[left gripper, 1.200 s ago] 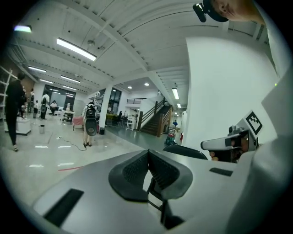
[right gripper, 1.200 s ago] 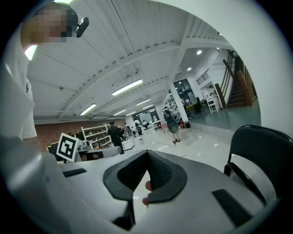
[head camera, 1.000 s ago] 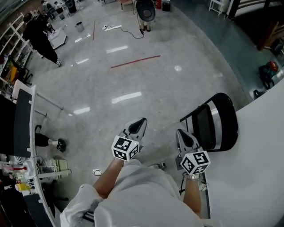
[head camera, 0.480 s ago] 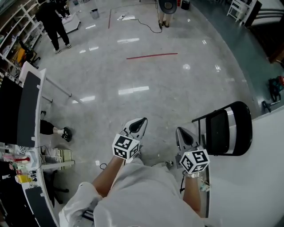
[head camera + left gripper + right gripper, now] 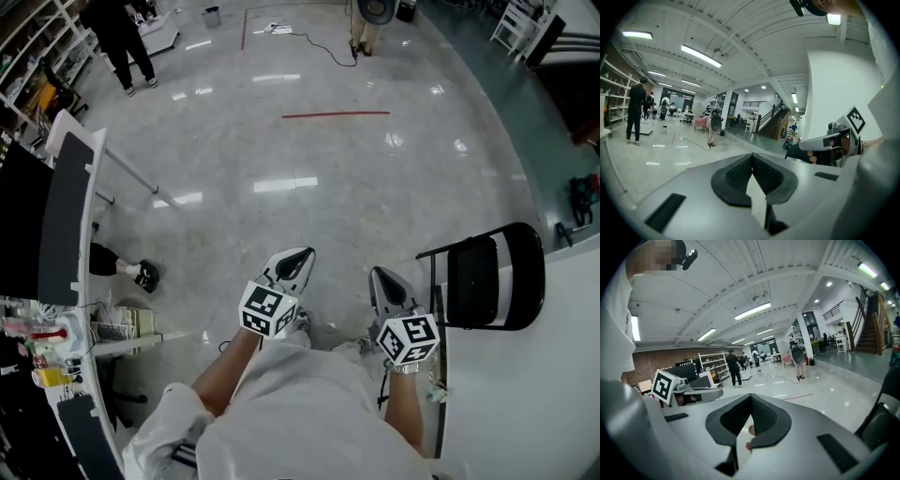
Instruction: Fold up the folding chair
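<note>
A black folding chair (image 5: 487, 279) stands against a white wall at the right of the head view, its seat flat against its back. A sliver of it shows at the right edge of the right gripper view as the chair (image 5: 885, 420). My left gripper (image 5: 296, 260) is held out over the floor, shut and empty. My right gripper (image 5: 384, 279) is level beside it, shut and empty, a short way left of the chair and not touching it. Each gripper sees the other: right gripper (image 5: 793, 151), left gripper (image 5: 723, 390).
A white wall (image 5: 525, 394) fills the lower right. A desk with a dark screen (image 5: 56, 225) and clutter runs along the left. A person (image 5: 117, 37) stands far back left, another person (image 5: 797, 357) farther off. A red tape line (image 5: 336, 114) and a cable (image 5: 309, 42) lie on the glossy floor.
The whole view has shifted: the chair has slid to the right and lower in the head view, and the desk at the left has come further in. Both grippers stay shut, side by side.
</note>
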The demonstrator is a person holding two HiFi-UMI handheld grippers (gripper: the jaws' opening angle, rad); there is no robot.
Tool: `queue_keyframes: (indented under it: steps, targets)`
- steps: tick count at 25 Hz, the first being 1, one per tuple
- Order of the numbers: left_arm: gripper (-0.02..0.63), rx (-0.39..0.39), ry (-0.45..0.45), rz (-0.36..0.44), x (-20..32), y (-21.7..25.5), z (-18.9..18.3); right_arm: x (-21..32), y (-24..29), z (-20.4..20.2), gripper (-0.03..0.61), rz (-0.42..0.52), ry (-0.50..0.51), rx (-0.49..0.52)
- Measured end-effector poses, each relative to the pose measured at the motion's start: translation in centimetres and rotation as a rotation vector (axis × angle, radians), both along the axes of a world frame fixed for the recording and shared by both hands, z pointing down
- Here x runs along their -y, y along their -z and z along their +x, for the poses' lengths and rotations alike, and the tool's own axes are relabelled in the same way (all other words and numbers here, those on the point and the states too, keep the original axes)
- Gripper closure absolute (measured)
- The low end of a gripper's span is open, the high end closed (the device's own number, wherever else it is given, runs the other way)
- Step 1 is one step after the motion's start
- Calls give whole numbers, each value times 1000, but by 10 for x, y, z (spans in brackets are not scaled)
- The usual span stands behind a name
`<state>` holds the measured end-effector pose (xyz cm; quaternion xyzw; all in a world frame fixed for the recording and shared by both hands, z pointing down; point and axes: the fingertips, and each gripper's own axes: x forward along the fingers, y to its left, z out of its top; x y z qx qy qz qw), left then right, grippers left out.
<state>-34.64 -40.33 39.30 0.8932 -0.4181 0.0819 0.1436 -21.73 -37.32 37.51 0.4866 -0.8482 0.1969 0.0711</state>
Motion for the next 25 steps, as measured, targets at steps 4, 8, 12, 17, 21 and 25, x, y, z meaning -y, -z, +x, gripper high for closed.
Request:
queue_keyframes:
  steps: [4, 8, 12, 17, 21, 25]
  targets:
    - [603, -7, 24, -3, -7, -2, -29, 3, 0, -29, 574, 8, 24, -7]
    - [603, -13, 52, 6, -11, -1, -49, 4, 3, -50, 574, 23, 50, -8]
    - [603, -31, 80, 17, -16, 3, -59, 1, 4, -62, 574, 29, 75, -13]
    - [603, -34, 100, 24, -19, 10, -54, -2, 10, -58, 574, 38, 97, -15]
    - [603, -32, 100, 16, -24, 13, -39, -1, 11, -46, 574, 32, 91, -13]
    - [603, -16, 85, 17, -29, 8, -21, -5, 7, -32, 574, 37, 87, -7]
